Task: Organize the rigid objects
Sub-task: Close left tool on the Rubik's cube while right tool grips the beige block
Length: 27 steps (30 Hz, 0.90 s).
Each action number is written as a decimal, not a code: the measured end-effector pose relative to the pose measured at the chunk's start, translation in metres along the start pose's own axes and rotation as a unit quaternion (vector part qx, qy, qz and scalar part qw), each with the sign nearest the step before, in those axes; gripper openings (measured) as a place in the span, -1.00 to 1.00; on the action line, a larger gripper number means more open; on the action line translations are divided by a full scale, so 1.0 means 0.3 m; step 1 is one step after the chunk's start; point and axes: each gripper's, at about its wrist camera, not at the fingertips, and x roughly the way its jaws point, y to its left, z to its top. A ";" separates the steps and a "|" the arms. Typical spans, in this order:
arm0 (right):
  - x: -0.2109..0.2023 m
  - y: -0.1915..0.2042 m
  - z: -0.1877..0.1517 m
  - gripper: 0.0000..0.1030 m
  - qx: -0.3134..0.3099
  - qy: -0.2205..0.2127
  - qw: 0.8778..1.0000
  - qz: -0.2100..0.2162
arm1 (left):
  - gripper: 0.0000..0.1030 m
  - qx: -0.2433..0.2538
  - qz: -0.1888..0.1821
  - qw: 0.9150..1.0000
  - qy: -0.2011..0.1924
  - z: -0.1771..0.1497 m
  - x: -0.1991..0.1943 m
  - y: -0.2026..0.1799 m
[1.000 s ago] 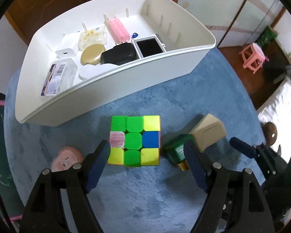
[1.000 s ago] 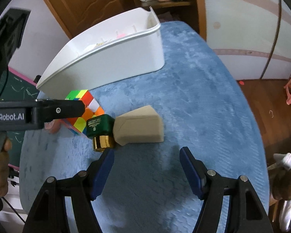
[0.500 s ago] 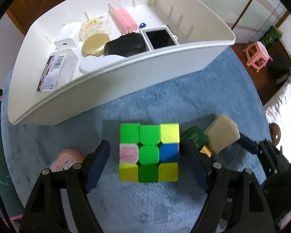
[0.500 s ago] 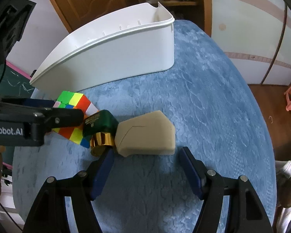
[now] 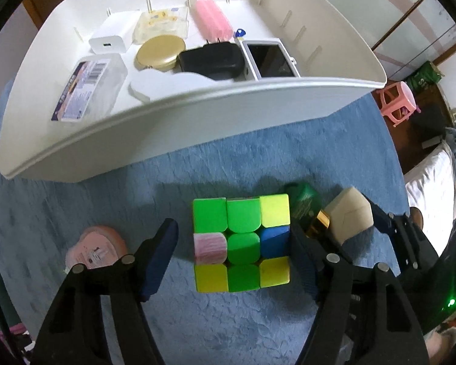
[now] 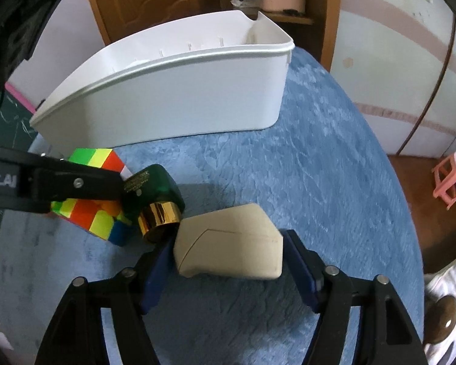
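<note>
A multicoloured puzzle cube point(image 5: 241, 245) sits on the blue cloth between the fingers of my open left gripper point(image 5: 232, 251); the right finger is close to its side, the left one stands apart. It also shows in the right wrist view point(image 6: 91, 200). A beige box point(image 6: 229, 251) lies between the fingers of my open right gripper point(image 6: 228, 263), which straddle its ends. It also shows in the left wrist view point(image 5: 348, 217). A green bottle with a gold cap point(image 6: 155, 196) lies between cube and box.
A white bin point(image 5: 173, 130) stands behind, holding chargers, a gold compact, a pink item and a clear case. A pink round object point(image 5: 95, 248) lies left of the left gripper. The table edge curves at right, with a pink stool point(image 6: 451, 179) on the floor.
Both grippers moved forward. The left fingers now flank the cube. The right fingers now flank the beige box. Both stay open.
</note>
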 end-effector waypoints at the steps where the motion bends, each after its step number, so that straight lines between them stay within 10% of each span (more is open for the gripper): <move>1: -0.001 -0.002 -0.001 0.24 -0.004 -0.003 1.000 0.000 | 0.44 -0.001 0.000 1.000 -0.001 -0.004 -0.001 0.001; 13: -0.047 -0.077 -0.026 0.23 0.008 -0.015 1.000 -0.026 | 0.31 -0.035 -0.032 0.999 0.006 -0.017 0.001 0.008; 27: -0.147 -0.083 -0.060 0.23 -0.005 -0.032 0.999 0.000 | 0.23 0.008 0.026 0.999 -0.023 -0.107 -0.088 -0.066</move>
